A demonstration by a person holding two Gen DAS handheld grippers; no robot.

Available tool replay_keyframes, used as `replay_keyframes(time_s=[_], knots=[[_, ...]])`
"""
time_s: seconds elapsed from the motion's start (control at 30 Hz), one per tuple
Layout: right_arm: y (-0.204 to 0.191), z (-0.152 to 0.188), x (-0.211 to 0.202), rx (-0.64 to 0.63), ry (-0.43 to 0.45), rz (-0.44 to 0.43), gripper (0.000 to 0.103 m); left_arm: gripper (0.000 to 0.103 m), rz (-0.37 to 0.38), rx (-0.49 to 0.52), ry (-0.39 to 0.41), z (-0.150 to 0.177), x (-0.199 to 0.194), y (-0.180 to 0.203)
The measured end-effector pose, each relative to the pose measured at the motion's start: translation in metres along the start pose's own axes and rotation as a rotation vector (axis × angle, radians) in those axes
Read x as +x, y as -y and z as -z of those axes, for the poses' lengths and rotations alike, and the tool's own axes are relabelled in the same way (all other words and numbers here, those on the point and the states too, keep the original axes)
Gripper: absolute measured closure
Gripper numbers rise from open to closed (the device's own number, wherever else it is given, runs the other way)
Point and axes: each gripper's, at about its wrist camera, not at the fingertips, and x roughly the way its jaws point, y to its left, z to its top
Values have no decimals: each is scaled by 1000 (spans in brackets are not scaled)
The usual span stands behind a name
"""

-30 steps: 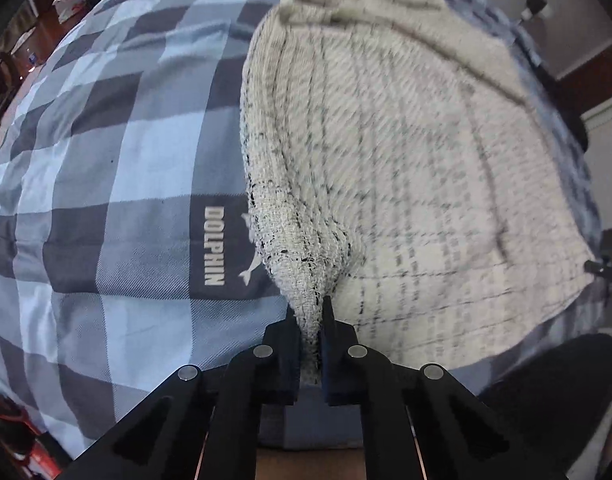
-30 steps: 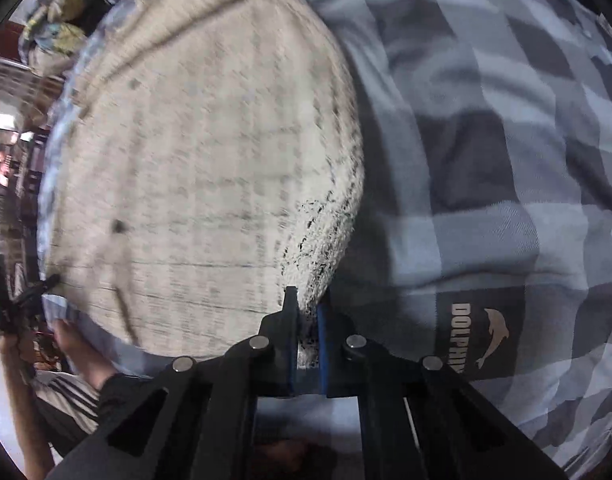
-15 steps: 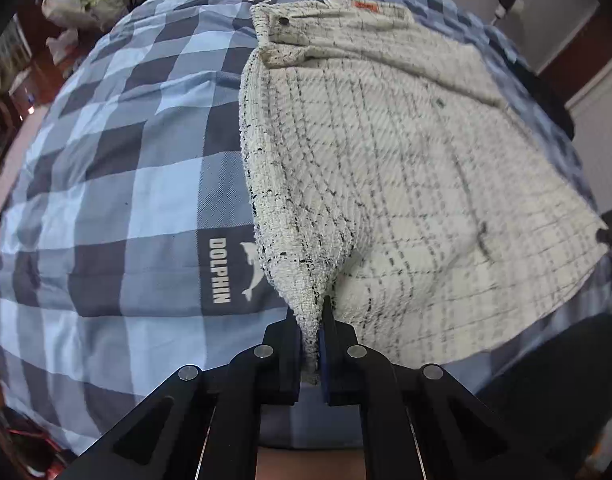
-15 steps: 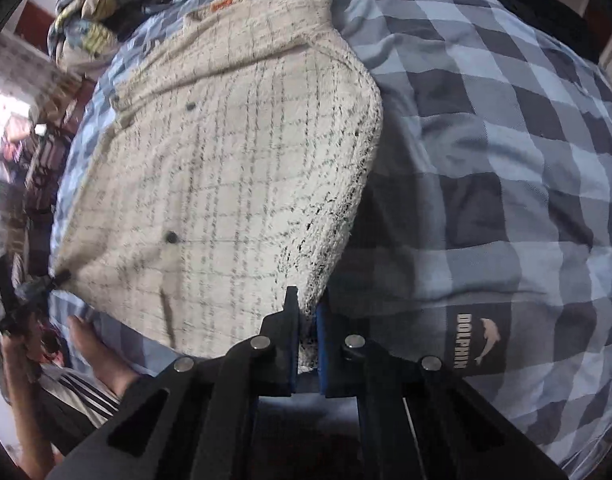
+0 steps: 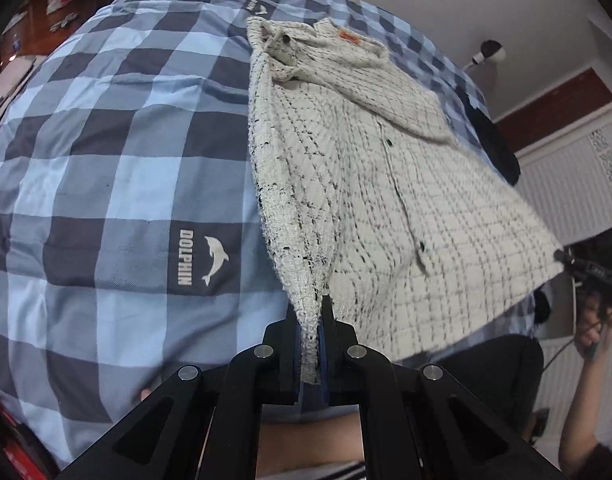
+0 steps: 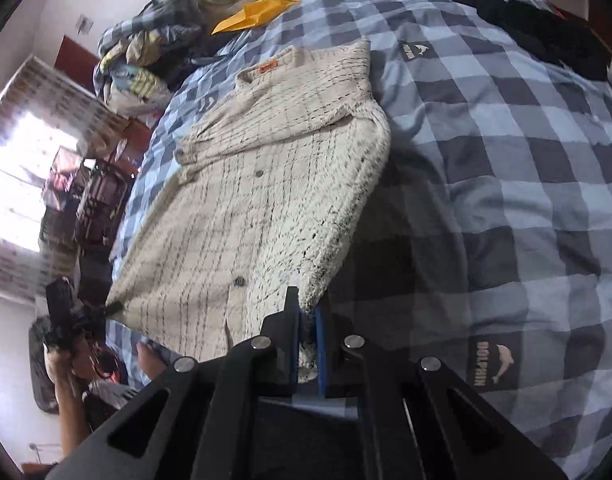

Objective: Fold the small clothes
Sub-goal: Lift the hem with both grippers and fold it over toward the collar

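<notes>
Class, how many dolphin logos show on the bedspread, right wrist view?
3 logos: one right of the shirt's top, one left of it, one at lower right. Shirt may hide others.

Checked bedspread (image 5: 105, 152) under cream shirt (image 5: 386, 184), yellow envelope (image 6: 261, 12).

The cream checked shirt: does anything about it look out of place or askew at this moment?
Nothing looks damaged. The shirt has one sleeve folded across its chest, slightly aslant, below the collar. Its hem hangs lifted off the checked bedcover, pinched by the left gripper and right gripper.
</notes>
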Motion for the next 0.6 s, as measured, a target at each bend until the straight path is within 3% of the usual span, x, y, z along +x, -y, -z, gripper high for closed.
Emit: replay_keyframes(time_s=[0.2, 0.33, 0.5, 0.6], knots=[[-4, 5, -34, 14, 75, -131, 100, 97, 54, 19, 35, 9, -37, 18], [-9, 11, -40, 5, 82, -147, 100, 97, 86, 14, 44, 18, -54, 22], [-7, 25, -51, 37, 91, -238, 100, 97, 164, -26, 51, 36, -73, 17], [-9, 34, -65, 42, 110, -280, 100, 97, 155, -14, 89, 46, -93, 20]])
